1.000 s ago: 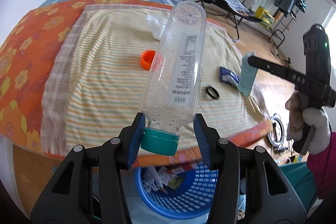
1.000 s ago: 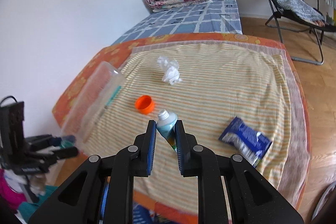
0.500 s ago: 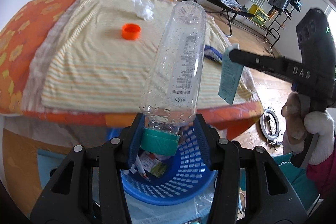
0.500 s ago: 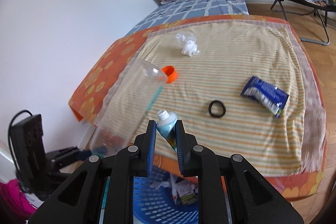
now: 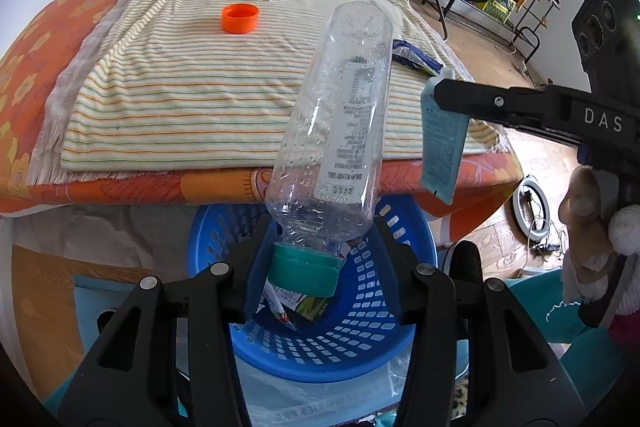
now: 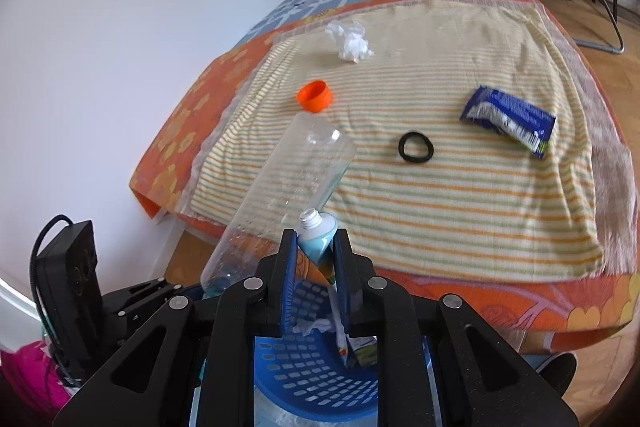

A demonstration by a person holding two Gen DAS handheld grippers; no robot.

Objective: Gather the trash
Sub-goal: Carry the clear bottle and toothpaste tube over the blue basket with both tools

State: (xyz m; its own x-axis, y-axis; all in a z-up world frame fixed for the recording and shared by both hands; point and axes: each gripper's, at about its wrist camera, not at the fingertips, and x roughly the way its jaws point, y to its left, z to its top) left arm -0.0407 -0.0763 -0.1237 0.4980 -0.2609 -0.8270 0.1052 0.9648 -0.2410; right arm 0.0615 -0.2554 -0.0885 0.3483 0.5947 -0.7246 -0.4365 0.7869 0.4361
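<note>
L tool [image 5: 326,273] grips a clear bottle [image 5: 338,123] just above its green cap [image 5: 306,273], cap end down, body tilted up and away, over the blue basket [image 5: 360,311] on the floor at the bed's near edge. Basket already has wrappers in it. On the bed's striped cloth [image 6: 440,163], L to R: orange cap [image 6: 315,95] nr the left edge, white tissue wad [image 6: 351,41] toward the far edge, black hair tie [image 6: 416,147] mid-cloth, blue wrapper [image 6: 508,119] nr the right edge. R tool [image 6: 316,259] is clamped on a teal tube [image 6: 316,239], nozzle up, uncapped, also above the basket, just right of the bottle.
</note>
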